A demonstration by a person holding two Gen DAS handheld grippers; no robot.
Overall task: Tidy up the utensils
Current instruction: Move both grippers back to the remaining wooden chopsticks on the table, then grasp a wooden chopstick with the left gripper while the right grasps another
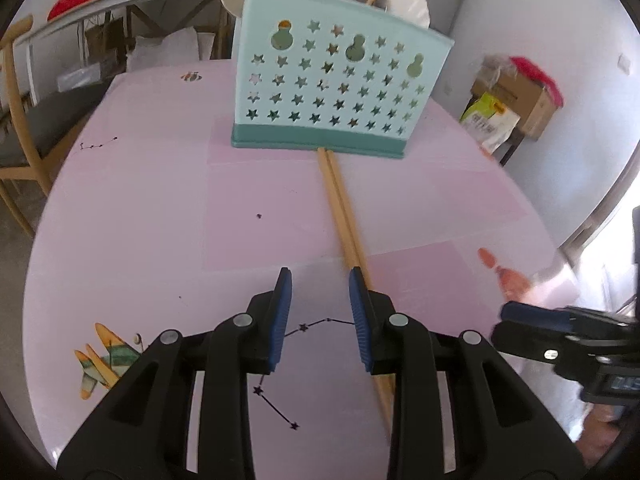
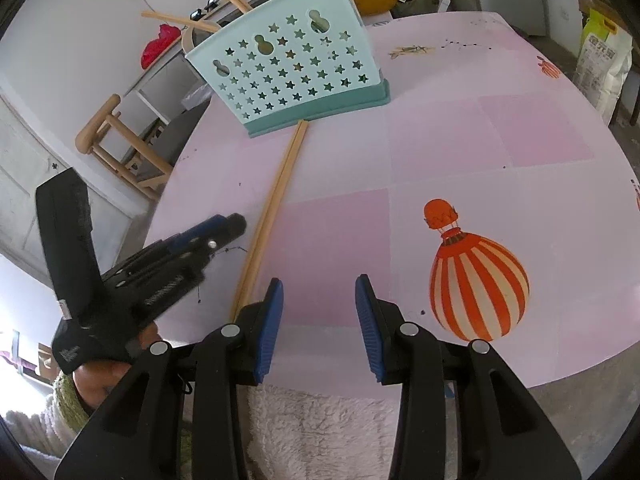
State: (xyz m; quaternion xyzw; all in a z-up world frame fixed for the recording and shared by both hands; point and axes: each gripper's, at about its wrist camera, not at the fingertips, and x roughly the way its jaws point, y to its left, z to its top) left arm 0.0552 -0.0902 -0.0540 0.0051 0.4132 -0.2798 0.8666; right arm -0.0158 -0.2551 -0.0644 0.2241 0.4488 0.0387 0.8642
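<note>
A light teal utensil holder (image 1: 328, 80) with star cut-outs stands upright on the pink table (image 1: 160, 200); it also shows in the right wrist view (image 2: 292, 68). Chopsticks and a white spoon (image 1: 408, 4) stick out of its top. A pair of wooden chopsticks (image 1: 344, 216) lies flat on the table, from the holder's base toward me, also seen in the right wrist view (image 2: 272, 208). My left gripper (image 1: 320, 316) is open and empty, its right finger beside the chopsticks. My right gripper (image 2: 320, 320) is open and empty, right of the chopsticks' near end.
A wooden chair (image 1: 24, 136) stands at the table's left. A cardboard box (image 1: 520, 100) and bags sit on the floor at the right. A balloon print (image 2: 476, 280) marks the tablecloth. A fluffy white cloth (image 2: 320, 432) lies under my right gripper at the table's near edge.
</note>
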